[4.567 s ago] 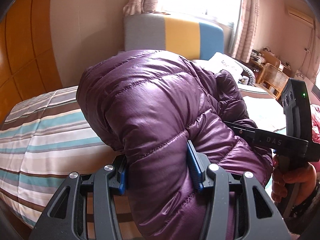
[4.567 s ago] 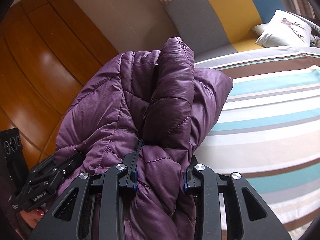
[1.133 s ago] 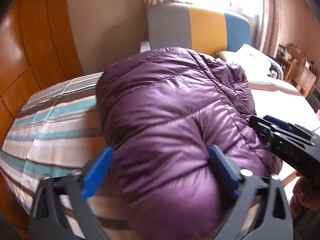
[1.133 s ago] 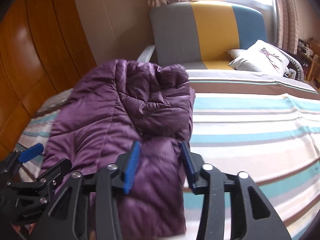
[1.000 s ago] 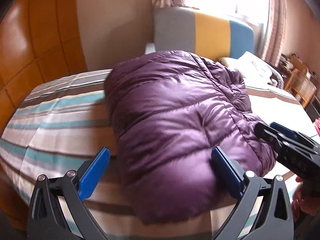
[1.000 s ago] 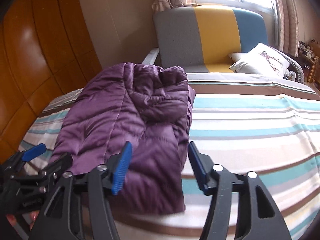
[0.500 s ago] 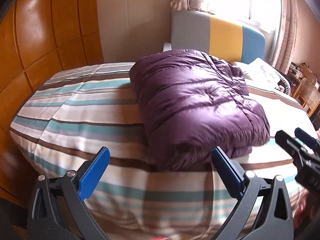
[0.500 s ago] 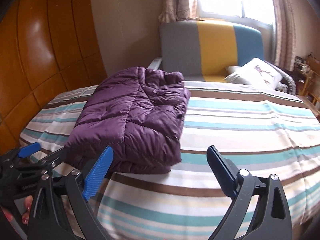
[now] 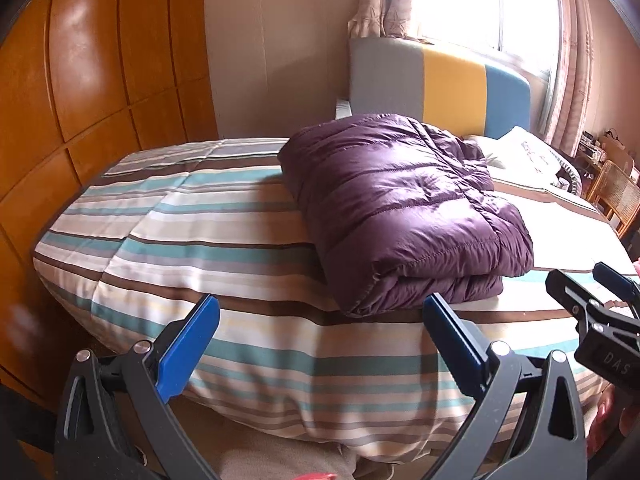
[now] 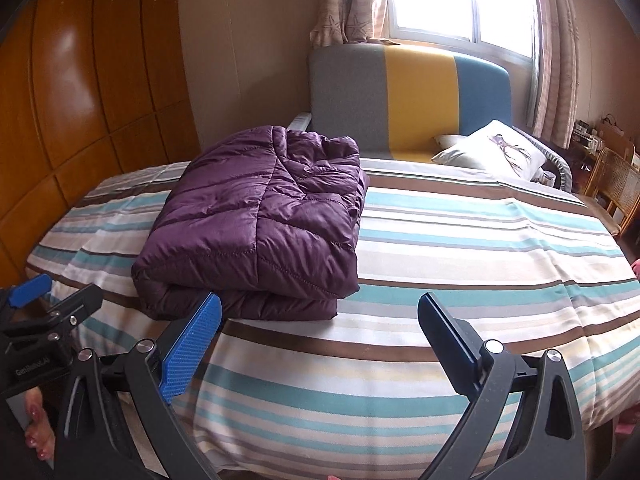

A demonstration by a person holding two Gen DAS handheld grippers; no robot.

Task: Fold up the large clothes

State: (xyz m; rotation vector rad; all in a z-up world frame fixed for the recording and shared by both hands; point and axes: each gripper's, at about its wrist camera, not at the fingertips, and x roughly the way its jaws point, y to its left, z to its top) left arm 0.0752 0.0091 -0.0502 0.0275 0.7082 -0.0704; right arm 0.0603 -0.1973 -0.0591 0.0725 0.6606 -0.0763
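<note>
My left tool (image 9: 320, 322) is spread wide, blue pads (image 9: 188, 344) far apart, nothing between them and touching nothing. It sits off the near edge of the bed (image 9: 224, 236), clear of the fabric. Right tool (image 10: 318, 322) same deal: jaws wide apart, empty, no contact with anything, hanging over the foot of the bed.

The purple puffer jacket (image 9: 404, 208) lies folded into a thick rectangular bundle on the striped bedspread (image 10: 460, 240), toward the side near the wood-panelled wall (image 9: 80, 92). Two layers are visible at the near edge, the top layer stacked on the bottom one. The top surface is a bit rumpled toward the headboard end. From the right wrist view the jacket (image 10: 260, 220) is ahead and left of my right tool; its near edge sits just past the left blue pad (image 10: 190, 344) in the picture, but they are apart.

In the left wrist view the right tool (image 9: 600, 312) shows at the right edge, to the right of the jacket. In the right wrist view the left tool (image 10: 36, 308) shows at the left edge, a hand (image 10: 36, 428) with red nails under it.

Behind: a grey-yellow-blue headboard (image 10: 412, 96), a white pillow (image 10: 496, 152), a curtained window (image 10: 460, 4), a wicker chair (image 10: 616, 184) at far right.
</note>
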